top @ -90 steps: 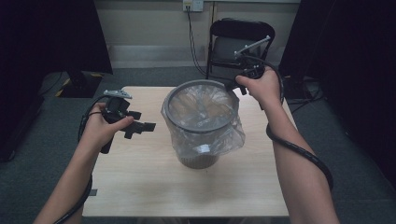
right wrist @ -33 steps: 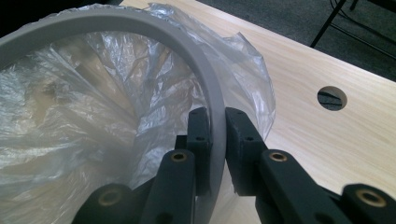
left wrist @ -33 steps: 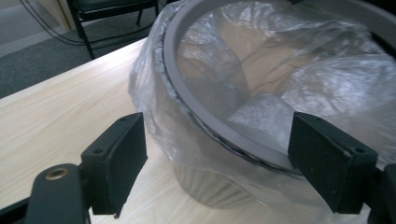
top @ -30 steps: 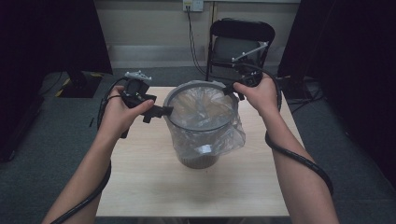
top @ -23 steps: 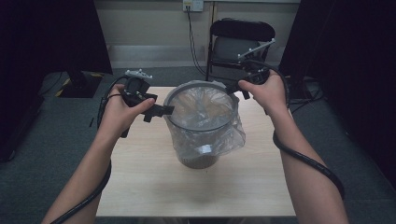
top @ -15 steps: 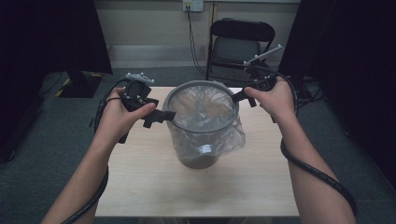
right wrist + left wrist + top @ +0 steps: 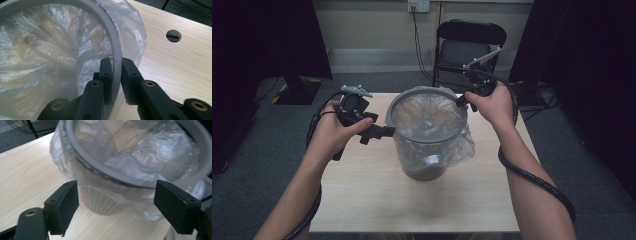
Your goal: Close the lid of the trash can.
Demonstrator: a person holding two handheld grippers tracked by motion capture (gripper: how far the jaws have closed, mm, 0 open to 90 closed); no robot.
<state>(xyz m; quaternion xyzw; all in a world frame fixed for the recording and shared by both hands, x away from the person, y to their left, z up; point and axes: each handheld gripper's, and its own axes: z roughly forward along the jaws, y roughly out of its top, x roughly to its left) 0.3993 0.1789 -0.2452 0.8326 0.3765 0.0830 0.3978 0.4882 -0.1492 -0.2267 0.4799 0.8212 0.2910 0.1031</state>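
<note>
A pale ribbed bin (image 7: 427,167) lined with a clear plastic bag (image 7: 462,145) stands mid-table. A grey ring (image 7: 393,112) sits around its mouth over the bag. My right gripper (image 7: 460,100) is at the back right of the rim. Its jaws have just been closing, and in the right gripper view the right gripper (image 7: 116,67) is shut on the grey ring (image 7: 112,32). My left gripper (image 7: 389,132) is at the left side of the rim. In the left gripper view the left gripper (image 7: 120,205) stands wide open, facing the ring (image 7: 120,176) and the bin's wall (image 7: 100,202) without touching them.
The light wooden table (image 7: 362,200) has bare room in front of and beside the bin, and a round hole (image 7: 173,35) near the right gripper. A black folding chair (image 7: 467,45) stands behind the table's far edge. Cables trail from both grippers.
My left gripper came from the table's left side up to the bin's left rim. The right hand swung slightly right, then back, and its jaws closed onto the ring.
</note>
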